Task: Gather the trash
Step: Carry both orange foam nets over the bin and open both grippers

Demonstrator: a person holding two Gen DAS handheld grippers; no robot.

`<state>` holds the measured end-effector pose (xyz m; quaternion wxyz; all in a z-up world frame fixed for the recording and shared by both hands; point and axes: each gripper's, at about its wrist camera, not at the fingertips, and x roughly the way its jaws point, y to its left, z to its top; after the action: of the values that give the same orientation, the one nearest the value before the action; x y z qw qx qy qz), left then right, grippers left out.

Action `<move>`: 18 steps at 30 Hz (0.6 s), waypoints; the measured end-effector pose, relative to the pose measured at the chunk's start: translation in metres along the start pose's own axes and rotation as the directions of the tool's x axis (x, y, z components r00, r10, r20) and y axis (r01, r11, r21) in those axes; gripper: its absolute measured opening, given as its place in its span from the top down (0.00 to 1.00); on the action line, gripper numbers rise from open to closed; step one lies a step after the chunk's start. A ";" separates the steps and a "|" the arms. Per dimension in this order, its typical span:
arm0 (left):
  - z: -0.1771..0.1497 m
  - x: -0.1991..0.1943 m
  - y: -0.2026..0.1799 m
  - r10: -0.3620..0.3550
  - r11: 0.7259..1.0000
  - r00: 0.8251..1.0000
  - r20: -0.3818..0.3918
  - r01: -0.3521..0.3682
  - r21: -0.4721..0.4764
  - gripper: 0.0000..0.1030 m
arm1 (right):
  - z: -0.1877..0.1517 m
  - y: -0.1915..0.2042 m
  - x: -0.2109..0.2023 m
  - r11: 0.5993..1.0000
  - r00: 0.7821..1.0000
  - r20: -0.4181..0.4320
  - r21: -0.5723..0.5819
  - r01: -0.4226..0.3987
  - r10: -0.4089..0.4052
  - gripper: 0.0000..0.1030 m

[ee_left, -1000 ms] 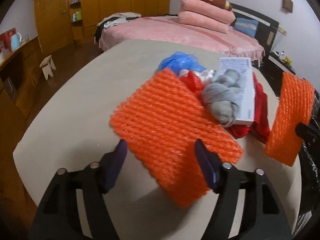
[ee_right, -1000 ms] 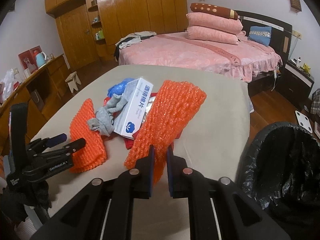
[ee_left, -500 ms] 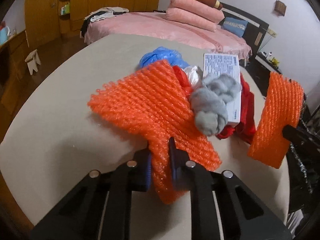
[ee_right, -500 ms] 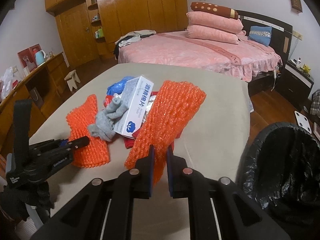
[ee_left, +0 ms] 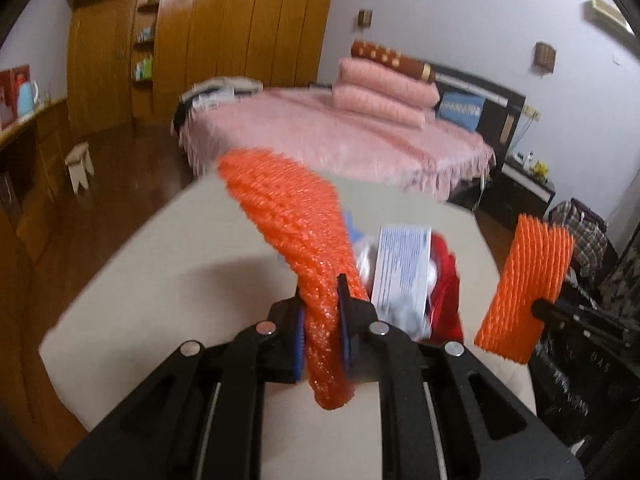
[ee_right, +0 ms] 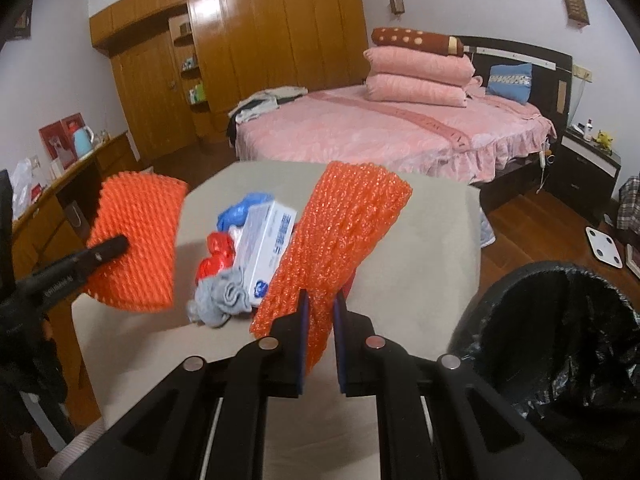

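My left gripper (ee_left: 320,300) is shut on an orange foam net sheet (ee_left: 292,224) and holds it lifted above the beige table (ee_left: 180,264); it also shows in the right wrist view (ee_right: 136,240). My right gripper (ee_right: 319,308) is shut on a second orange foam net sheet (ee_right: 340,232), also held up over the table (ee_right: 420,264); it shows in the left wrist view (ee_left: 524,288). Between them on the table lie a white box (ee_right: 268,244), a grey sock (ee_right: 220,300), red wrappers (ee_right: 214,256) and a blue bag (ee_right: 240,208).
A bin lined with a black bag (ee_right: 560,328) stands at the table's right edge. A pink bed (ee_right: 384,128) lies beyond the table, wooden wardrobes (ee_right: 248,64) behind it. A low cabinet with a kettle (ee_right: 82,140) stands on the left.
My left gripper closed on the orange sheet that lay flat on the table and lifted it off. The grey sock slid off it. My right gripper keeps holding its sheet.
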<state>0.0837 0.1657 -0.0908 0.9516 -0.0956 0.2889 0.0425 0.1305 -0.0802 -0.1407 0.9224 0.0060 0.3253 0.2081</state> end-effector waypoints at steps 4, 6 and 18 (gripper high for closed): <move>0.016 -0.011 -0.016 -0.052 0.999 0.998 0.034 0.052 0.014 0.88 | 0.004 -0.011 -0.013 1.000 0.999 0.030 0.017 0.011 -0.011 0.89; 0.020 -0.013 -0.030 -0.078 0.996 0.996 0.041 0.077 0.039 0.88 | 0.004 -0.018 -0.019 0.999 0.999 0.040 0.028 0.023 -0.024 0.89; 0.002 0.002 -0.152 -0.323 0.923 0.945 -0.049 0.326 0.204 0.88 | -0.012 -0.108 -0.065 0.962 0.971 0.037 0.152 0.228 -0.236 0.89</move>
<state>0.1072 0.0171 -0.0666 0.9481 -0.0416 0.2791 -0.1469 0.1189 -0.2056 -0.1275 0.9461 0.0415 0.3128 0.0737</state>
